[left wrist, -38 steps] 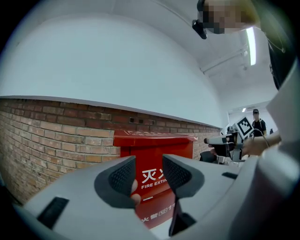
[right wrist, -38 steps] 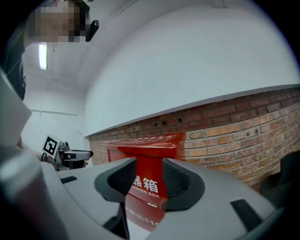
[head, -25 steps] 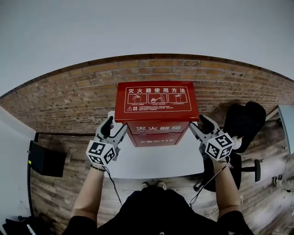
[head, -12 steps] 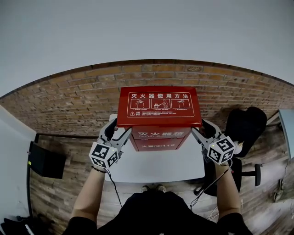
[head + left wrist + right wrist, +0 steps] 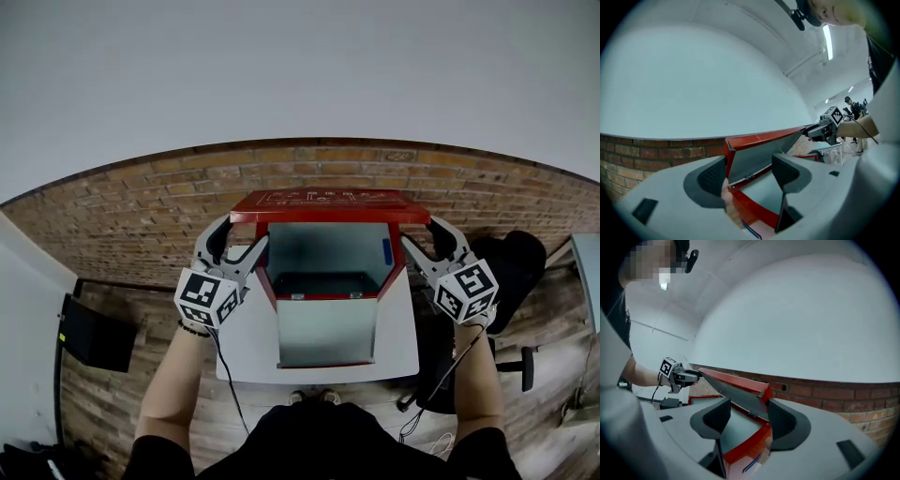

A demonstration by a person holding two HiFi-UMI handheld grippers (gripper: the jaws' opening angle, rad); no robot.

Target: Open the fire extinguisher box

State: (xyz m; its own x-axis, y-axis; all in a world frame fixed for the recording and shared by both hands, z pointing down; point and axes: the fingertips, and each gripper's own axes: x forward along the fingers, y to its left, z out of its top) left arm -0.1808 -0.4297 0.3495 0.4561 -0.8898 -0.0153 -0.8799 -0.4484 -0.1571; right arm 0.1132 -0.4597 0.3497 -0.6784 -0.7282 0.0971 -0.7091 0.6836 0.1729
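left tongs [image 5: 239, 242], right tongs [image 5: 424, 239], lid [image 5: 328, 199] raised

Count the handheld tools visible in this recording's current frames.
2. The left tool is at the left edge of the raised red lid, and the right tool is at its right edge. Each has its jaws apart around the lid's edge. None appear hidden.

Open red box [image 5: 328, 296] on white table [image 5: 246, 349]

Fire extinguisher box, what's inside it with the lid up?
The box shows grey walls, a dark floor and a blue tag on its right side; no extinguisher shows. The raised lid covers its upper back.
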